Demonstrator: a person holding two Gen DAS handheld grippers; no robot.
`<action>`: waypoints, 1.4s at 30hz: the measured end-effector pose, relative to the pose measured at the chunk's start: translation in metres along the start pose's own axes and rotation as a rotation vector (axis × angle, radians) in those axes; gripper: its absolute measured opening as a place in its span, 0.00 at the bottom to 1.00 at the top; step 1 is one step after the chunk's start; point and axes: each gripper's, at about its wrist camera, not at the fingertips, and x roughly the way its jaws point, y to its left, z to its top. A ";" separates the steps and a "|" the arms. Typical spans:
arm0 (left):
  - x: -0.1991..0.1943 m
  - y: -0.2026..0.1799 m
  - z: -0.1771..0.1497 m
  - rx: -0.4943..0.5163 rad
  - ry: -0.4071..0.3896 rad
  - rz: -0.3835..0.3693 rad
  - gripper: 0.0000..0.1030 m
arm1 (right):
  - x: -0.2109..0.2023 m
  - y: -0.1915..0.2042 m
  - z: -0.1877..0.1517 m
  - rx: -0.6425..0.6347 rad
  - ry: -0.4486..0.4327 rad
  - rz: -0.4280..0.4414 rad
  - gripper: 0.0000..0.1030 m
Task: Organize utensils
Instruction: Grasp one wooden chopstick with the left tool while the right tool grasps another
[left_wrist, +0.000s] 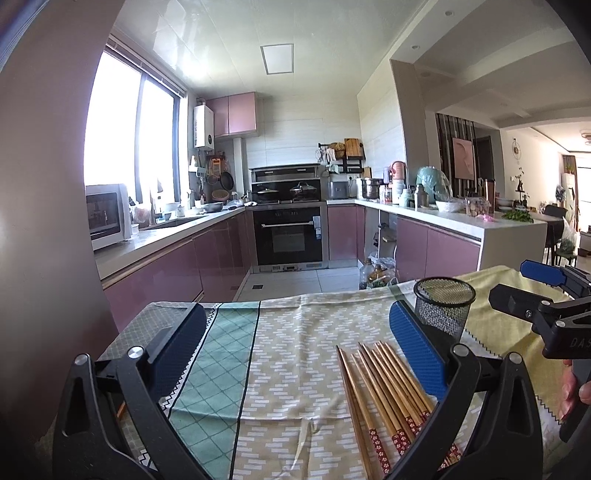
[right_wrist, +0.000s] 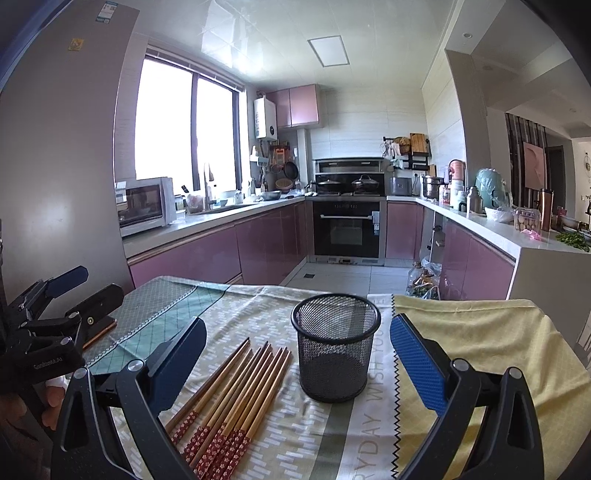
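Several wooden chopsticks (right_wrist: 236, 391) with red flowered ends lie side by side on the patterned tablecloth (right_wrist: 280, 306), just left of an upright black mesh holder (right_wrist: 335, 356). The holder looks empty. My right gripper (right_wrist: 299, 354) is open and empty, its fingers either side of the chopsticks and holder, held back from them. My left gripper (left_wrist: 297, 345) is open and empty, with the chopsticks (left_wrist: 384, 391) by its right finger and the holder (left_wrist: 443, 310) just beyond. Each gripper shows in the other's view: the right (left_wrist: 532, 291), the left (right_wrist: 79, 291).
The table's far edge (left_wrist: 295, 297) drops to a tiled kitchen floor. A fridge (right_wrist: 55, 166) stands close on the left. Purple cabinets, an oven (right_wrist: 347, 229) and cluttered counters line the room. Bottles and bags (right_wrist: 424, 280) sit on the floor beyond the table.
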 end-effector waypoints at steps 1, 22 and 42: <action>0.003 -0.001 -0.002 0.010 0.018 -0.007 0.95 | 0.003 0.001 -0.003 -0.006 0.022 0.011 0.94; 0.094 -0.013 -0.065 0.120 0.430 -0.116 0.83 | 0.087 0.010 -0.057 0.014 0.502 0.075 0.61; 0.129 -0.026 -0.077 0.138 0.567 -0.197 0.68 | 0.112 0.014 -0.056 -0.035 0.601 0.048 0.42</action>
